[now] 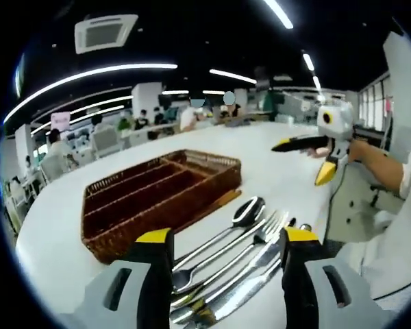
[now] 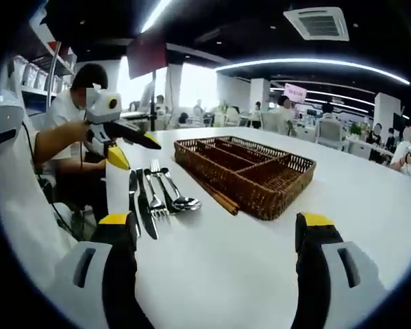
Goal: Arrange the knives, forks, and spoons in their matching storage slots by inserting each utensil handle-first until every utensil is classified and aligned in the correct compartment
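Hovering spread over the cutlery (image 1: pixel 222 264) lying beside the empty basket (image 1: pixel 157 199) on the worktop (image 2: pixel 260 260), the left hand-held gripper (image 1: pixel 222 240) should pinch one handle squarely, while the right hand-held gripper (image 2: pixel 216 229), also spread, held nothing.

Utensil handles (image 1: pixel 212 301): in the left gripper view their near ends run out of sight between the left hand-held gripper's (image 1: pixel 226 257) jaws.
Utensil count (image 2: pixel 154 195): overlapping pieces, too small to count in the right gripper view.
Wicker tray (image 2: pixel 260 195): compartment floors hidden by its walls.
Chopsticks (image 2: pixel 216 192): partly hidden against the tray's side.
Background people (image 1: pixel 140 122): too small and blurred to tell.
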